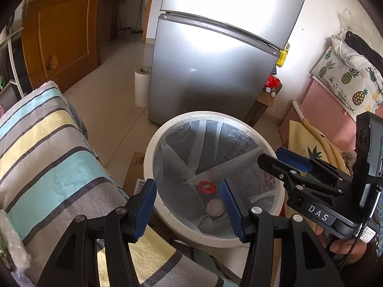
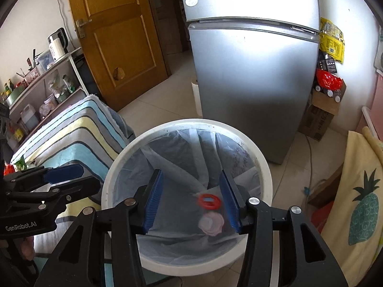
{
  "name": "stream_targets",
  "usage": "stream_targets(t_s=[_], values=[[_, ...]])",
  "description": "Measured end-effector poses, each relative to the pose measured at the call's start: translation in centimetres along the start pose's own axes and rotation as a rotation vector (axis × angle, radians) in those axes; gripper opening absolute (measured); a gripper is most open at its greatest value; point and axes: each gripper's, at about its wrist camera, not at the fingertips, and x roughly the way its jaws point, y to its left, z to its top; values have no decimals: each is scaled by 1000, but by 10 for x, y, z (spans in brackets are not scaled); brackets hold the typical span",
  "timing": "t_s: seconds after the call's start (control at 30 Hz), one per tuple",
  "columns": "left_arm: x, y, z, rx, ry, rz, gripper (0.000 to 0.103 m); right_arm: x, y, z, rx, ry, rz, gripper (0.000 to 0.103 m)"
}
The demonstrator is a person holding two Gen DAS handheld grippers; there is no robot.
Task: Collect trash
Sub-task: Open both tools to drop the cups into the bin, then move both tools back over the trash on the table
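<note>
From the left wrist view, I see my left gripper (image 1: 188, 209) hanging over the white round plastic bin (image 1: 165, 217) lined with a translucent bag, its blue-padded fingers apart with nothing between them. Down in the bag, at about six o'clock of the bin's opening, lie a red plastic ring (image 1: 207, 187) and just below it a pale pink round lid (image 1: 215, 207). My right gripper (image 1: 275, 157) comes in from three o'clock, over the bin's right rim, and I see nothing clamped in it. A striped cloth in grey, yellow and turquoise (image 1: 47, 148) covers the furniture at nine o'clock, and a silver two-door fridge (image 1: 215, 59) stands at twelve.

From the right wrist view, my right gripper (image 2: 191, 202) is directly above the bin (image 2: 263, 167), fingers spread and empty. The red ring (image 2: 207, 201) and the pink lid (image 2: 211, 223) show blurred between the pads, apparently loose inside the bag. My left gripper (image 2: 69, 177) sits at nine o'clock, beside the rim.

I judge these two pieces delivered. Both grippers are free; whether more trash waits elsewhere I cannot tell.
</note>
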Motion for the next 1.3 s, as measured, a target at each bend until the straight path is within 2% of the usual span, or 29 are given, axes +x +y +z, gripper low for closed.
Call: stream_targets(t_s=[0.33,0.47,0.57,0.73,1.0,1.1,1.2,1.3], values=[[-49,14,-7,-45,-80,25,56,-25,20,0,-3,-58,38,49],[-78,23,-18,-34,-128,100,58,-40,37,1,-19,-95,64,49],[-99,36,-28,-71,-152,104,58,-49,53,0,-31,-110,96,50],[-135,60,-46,-103,-198,170,60,-57,87,-5,-77,-122,151,50],[-188,108,-80,-205,-258,262,62,-59,146,-17,-153,-102,254,50],[-209,125,-97,-235,-276,319,65,-59,171,-23,-184,-87,303,51],[-227,146,-112,-288,-287,364,65,-59,195,-31,-226,-78,345,57],[-242,166,-128,-316,-287,420,66,-56,217,-39,-261,-53,390,58]])
